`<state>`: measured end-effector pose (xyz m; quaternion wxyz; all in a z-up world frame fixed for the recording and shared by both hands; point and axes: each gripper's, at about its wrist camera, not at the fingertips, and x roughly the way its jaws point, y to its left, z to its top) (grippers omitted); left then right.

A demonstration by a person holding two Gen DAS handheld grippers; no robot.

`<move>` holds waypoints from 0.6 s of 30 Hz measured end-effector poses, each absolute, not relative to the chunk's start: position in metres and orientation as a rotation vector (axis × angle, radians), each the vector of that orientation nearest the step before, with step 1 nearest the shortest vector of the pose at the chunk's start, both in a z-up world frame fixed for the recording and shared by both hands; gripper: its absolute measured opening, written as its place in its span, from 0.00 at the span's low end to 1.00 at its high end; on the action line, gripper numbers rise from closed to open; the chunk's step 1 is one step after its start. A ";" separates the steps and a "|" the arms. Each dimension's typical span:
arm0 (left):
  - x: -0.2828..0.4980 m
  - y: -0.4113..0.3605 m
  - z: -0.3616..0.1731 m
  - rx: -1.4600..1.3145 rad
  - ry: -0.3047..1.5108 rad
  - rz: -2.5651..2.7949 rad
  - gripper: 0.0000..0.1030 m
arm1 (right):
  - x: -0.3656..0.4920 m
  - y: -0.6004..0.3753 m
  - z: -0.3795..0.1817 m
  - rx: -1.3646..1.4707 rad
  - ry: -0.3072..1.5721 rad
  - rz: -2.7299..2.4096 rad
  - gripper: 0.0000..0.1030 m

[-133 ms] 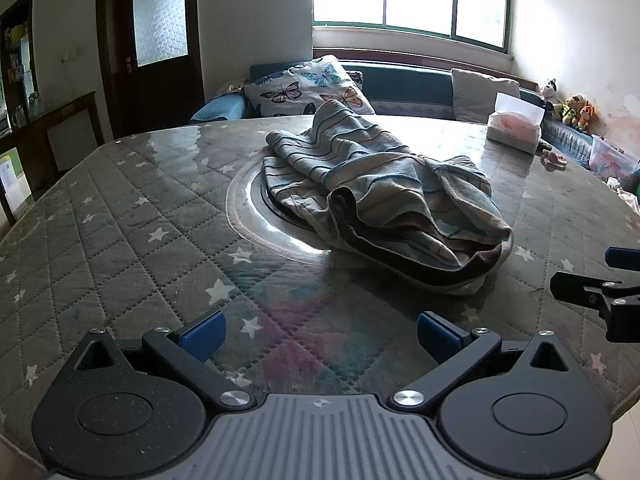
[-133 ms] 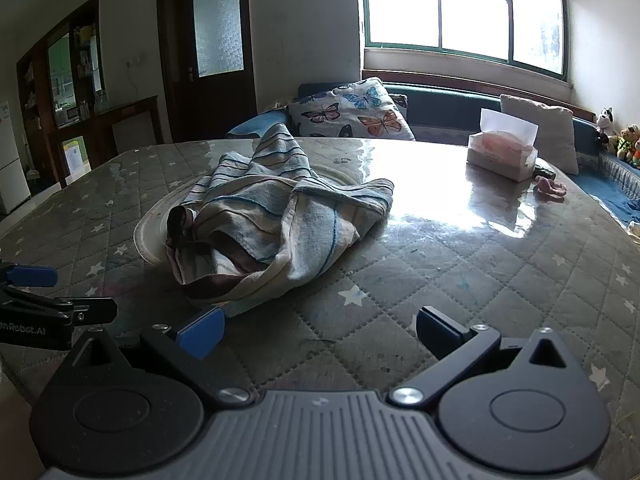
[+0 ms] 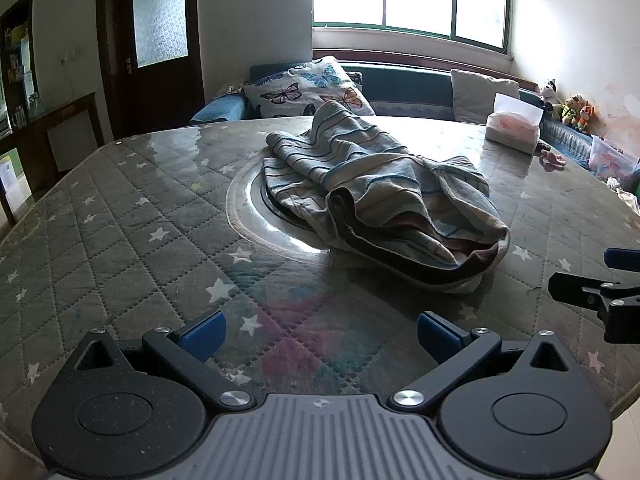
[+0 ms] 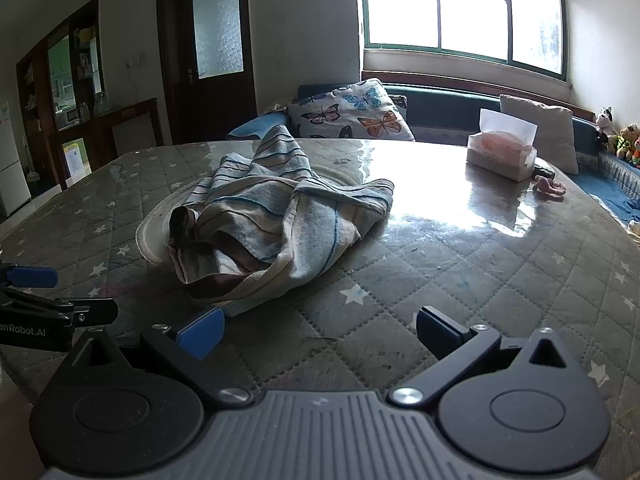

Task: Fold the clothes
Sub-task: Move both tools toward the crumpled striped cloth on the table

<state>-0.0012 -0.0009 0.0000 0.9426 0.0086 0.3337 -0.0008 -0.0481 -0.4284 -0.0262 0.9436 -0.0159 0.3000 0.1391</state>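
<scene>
Quilted table (image 3: 120, 216) — garment (image 3: 384, 196), tissue box (image 3: 514, 130)

The garment (image 3: 384, 204), mid-frame, is soft striped cloth, matt and rumpled. The worktop (image 3: 120, 216) is quilted star-print fabric under a glossy clear sheet that mirrors the window. Each hand-held gripper, left (image 3: 320, 330) and right (image 4: 318, 330), is matt black plastic with ribbed grey plastic, shiny metal screws and blue pads (image 3: 204, 334). At upper right, the tissue box (image 4: 502, 156) holds white paper.
</scene>
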 end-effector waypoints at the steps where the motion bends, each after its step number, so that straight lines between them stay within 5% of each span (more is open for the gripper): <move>1: -0.001 -0.001 0.000 0.018 0.681 -0.002 1.00 | -0.049 -0.429 -0.026 -0.031 0.611 0.284 1.00; 18: -0.013 -0.008 -0.001 0.026 0.713 -0.020 1.00 | -0.062 -0.427 -0.031 -0.026 0.632 0.290 1.00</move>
